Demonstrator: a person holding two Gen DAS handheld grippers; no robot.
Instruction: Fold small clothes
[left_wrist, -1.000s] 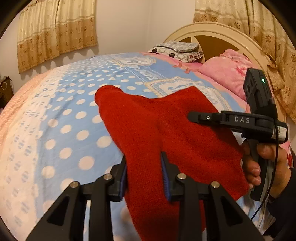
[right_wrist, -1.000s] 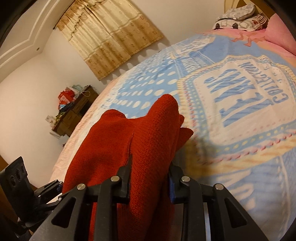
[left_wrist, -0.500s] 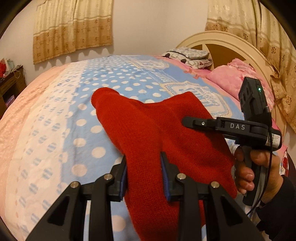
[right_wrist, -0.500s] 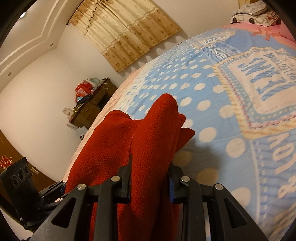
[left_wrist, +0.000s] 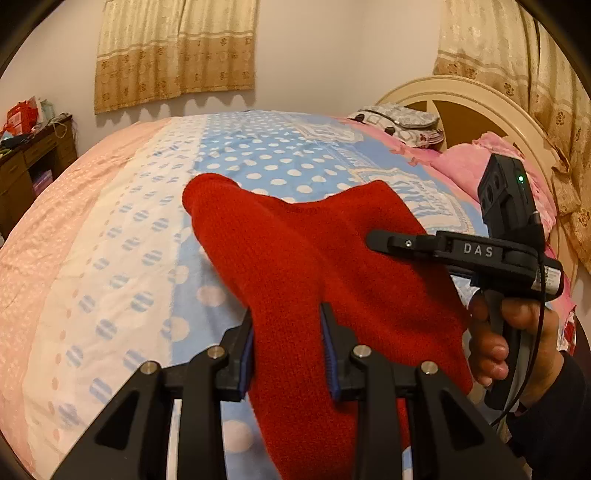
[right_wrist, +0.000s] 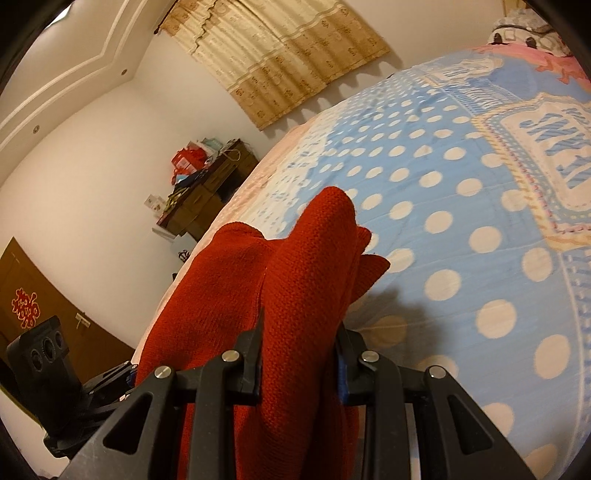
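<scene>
A red knitted garment (left_wrist: 295, 266) hangs lifted above the bed, stretched between both grippers. My left gripper (left_wrist: 288, 328) is shut on a bunched fold of it, with the cloth filling the gap between the pads. My right gripper (right_wrist: 299, 343) is shut on another bunched fold of the red garment (right_wrist: 295, 280). In the left wrist view the right gripper's black body sits at the right edge, held by a hand (left_wrist: 513, 332). The left gripper's body shows at the lower left of the right wrist view. Cloth hides the garment's lower edge.
The bed (left_wrist: 122, 236) has a blue polka-dot cover with pink and white bands. Pink pillows (left_wrist: 469, 162) and a cream headboard (left_wrist: 454, 96) lie at the right. A dark wooden desk (right_wrist: 207, 192) with clutter stands by the wall. Curtains (left_wrist: 173, 48) hang behind the bed.
Both grippers carried the red garment across the bed, away from the headboard; the desk has come into the left wrist view. Their hold on the cloth is unchanged.
</scene>
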